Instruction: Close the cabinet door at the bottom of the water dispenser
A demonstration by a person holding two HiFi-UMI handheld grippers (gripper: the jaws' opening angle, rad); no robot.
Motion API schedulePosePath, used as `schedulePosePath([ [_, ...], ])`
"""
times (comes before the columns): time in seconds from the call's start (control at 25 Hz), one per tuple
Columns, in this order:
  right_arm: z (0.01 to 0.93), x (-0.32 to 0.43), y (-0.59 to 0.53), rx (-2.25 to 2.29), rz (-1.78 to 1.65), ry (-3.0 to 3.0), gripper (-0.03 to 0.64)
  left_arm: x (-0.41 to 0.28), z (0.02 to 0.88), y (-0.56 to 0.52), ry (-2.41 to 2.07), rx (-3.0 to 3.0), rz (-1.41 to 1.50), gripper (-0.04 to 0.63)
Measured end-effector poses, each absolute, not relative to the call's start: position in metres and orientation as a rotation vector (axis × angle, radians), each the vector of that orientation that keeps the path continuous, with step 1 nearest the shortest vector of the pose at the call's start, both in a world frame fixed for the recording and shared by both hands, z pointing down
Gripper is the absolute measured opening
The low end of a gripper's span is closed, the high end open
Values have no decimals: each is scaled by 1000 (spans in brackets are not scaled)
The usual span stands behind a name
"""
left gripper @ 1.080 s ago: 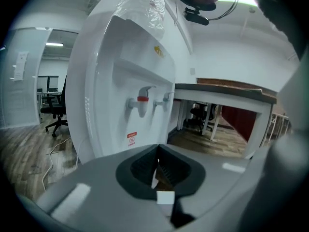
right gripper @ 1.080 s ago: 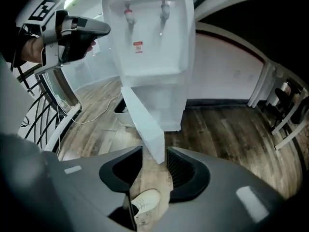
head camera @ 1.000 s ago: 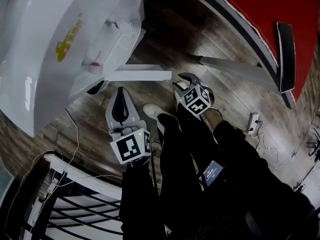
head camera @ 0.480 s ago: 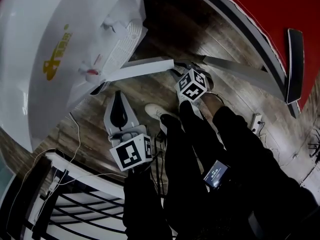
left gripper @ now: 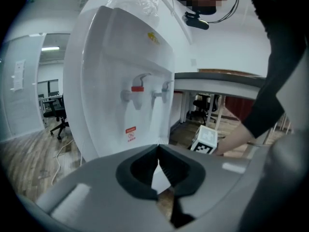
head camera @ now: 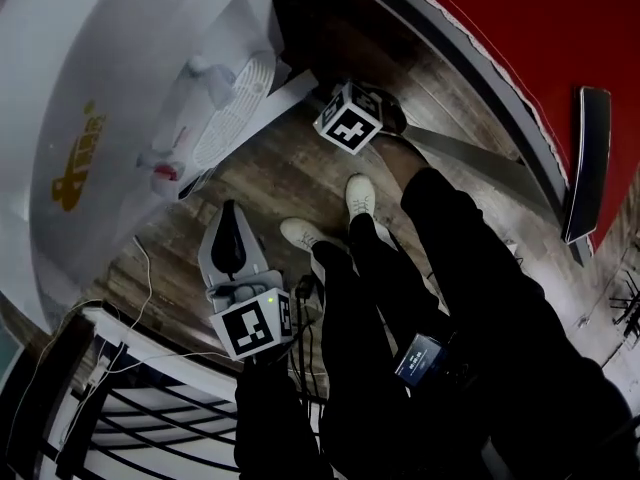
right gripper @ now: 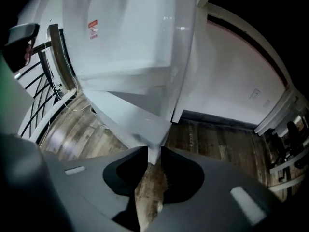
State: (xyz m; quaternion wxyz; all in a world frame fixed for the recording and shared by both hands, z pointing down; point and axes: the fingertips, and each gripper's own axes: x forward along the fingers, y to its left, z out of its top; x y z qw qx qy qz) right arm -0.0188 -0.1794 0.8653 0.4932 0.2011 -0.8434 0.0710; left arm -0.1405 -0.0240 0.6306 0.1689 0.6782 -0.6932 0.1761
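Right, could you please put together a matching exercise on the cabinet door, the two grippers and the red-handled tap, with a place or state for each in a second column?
Things:
1. cabinet door
2. left gripper
3. right gripper
4. red-handled tap

Places or states:
A. tongs together, nothing in them
B. on the front of the water dispenser
C. ajar, not yet shut
D. the door's edge between its tongs

Pairs: 1-C, 2-A, 3-D, 4-B.

The right gripper's tongs are closing at this moment.
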Motion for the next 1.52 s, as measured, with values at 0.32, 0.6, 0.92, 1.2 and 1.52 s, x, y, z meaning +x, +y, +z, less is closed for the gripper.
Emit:
schedulePosePath([
  [0.32, 857, -47, -221, 506, 147, -2004, 78, -159, 625, -31, -2030, 1854, 486, 8],
  [0.6, 852, -64, -239, 572, 144, -2036, 79, -163, 631, -32, -2030, 1833, 481, 8],
  [0.92, 812, -41, -244, 777, 53, -2013, 23, -163, 638, -33, -2013, 1808, 554, 8],
  [1.2, 739, -15, -207, 944, 155, -2064, 2, -159, 603, -46, -1994, 1870, 631, 8],
  [1.52, 627, -29, -153, 978, 112, -2207, 0, -169, 554, -31, -2033, 1862, 619, 8],
])
